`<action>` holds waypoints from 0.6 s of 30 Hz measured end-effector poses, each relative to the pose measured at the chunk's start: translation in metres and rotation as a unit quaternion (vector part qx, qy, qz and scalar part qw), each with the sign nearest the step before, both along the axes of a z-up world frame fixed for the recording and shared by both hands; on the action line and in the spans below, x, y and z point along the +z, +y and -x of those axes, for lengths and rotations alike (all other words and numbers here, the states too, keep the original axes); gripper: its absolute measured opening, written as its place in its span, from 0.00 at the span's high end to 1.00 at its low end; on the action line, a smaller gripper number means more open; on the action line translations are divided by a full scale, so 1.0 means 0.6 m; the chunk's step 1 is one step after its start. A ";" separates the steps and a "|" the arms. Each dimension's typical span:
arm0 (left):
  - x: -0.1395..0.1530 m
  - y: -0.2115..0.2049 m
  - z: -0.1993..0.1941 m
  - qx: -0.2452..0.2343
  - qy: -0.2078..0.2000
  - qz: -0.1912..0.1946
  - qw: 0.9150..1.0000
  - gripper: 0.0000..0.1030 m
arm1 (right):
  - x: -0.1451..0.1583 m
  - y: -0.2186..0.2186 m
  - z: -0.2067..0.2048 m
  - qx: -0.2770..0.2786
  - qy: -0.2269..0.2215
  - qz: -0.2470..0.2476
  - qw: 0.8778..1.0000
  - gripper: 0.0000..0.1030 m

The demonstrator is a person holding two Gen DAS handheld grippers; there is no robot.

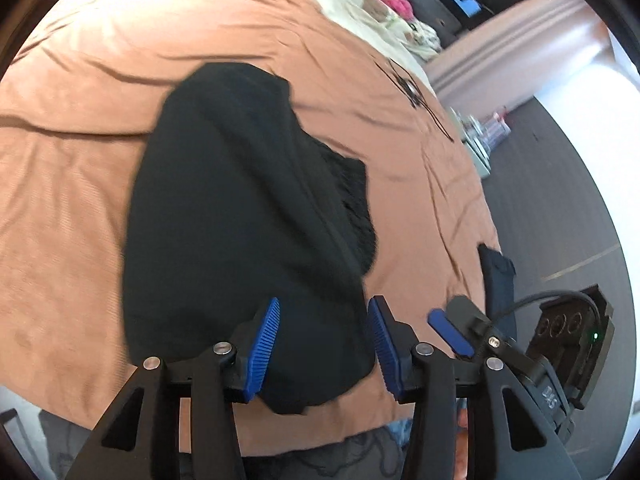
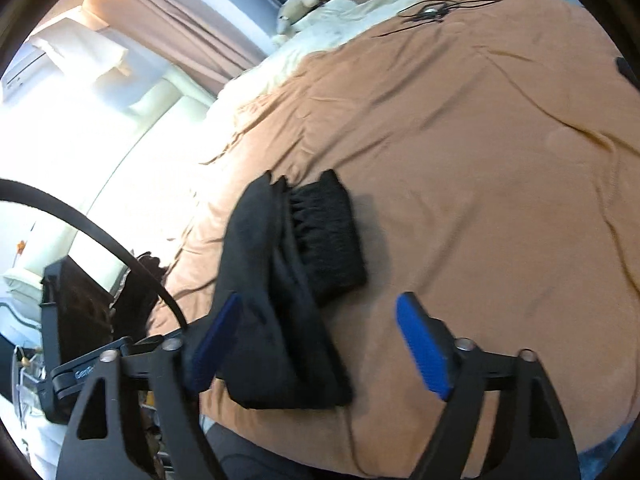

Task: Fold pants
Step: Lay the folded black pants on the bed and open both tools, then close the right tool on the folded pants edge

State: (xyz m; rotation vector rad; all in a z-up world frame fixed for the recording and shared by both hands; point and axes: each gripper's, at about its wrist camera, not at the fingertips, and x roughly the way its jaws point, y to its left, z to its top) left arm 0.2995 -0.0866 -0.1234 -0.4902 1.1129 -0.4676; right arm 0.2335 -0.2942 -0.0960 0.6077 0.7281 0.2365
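Note:
Black pants (image 1: 240,220) lie folded into a thick bundle on the brown bed cover (image 1: 80,160), with the ribbed waistband (image 1: 352,200) sticking out to one side. My left gripper (image 1: 324,350) hangs over the bundle's near end, its blue pads apart and the fabric below the gap. In the right wrist view the pants (image 2: 280,280) run away from the near bed edge, waistband (image 2: 328,232) on the right. My right gripper (image 2: 320,346) stands wide open; the bundle's near end lies between its fingers, close to the left pad (image 2: 216,344), not pinched. Its pad (image 1: 448,330) also shows beside my left gripper.
A thin black cable (image 2: 432,12) lies far out on the cover (image 2: 480,160). Cream bedding, plush toys (image 2: 300,4) and pink cloth sit at the head end. A dark cloth (image 1: 496,280) rests at the bed's edge, with grey floor (image 1: 560,200) beyond.

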 end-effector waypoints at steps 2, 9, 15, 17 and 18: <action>0.000 0.022 -0.007 0.017 0.000 -0.003 1.000 0.53 | -0.002 0.004 -0.008 0.017 0.001 -0.004 1.000 0.12; -0.017 0.082 -0.028 0.066 0.006 -0.015 0.998 0.52 | -0.001 0.034 -0.059 0.063 0.007 0.022 0.998 0.12; -0.041 0.131 -0.041 0.095 0.021 -0.023 0.995 0.52 | -0.001 0.044 -0.106 0.111 0.003 0.043 0.993 0.20; -0.050 0.139 -0.045 0.102 0.028 -0.021 0.994 0.52 | 0.003 0.045 -0.113 0.124 0.004 0.056 0.991 0.24; -0.055 0.141 -0.046 0.104 0.031 -0.021 0.994 0.52 | 0.001 0.051 -0.123 0.130 0.004 0.058 0.990 0.25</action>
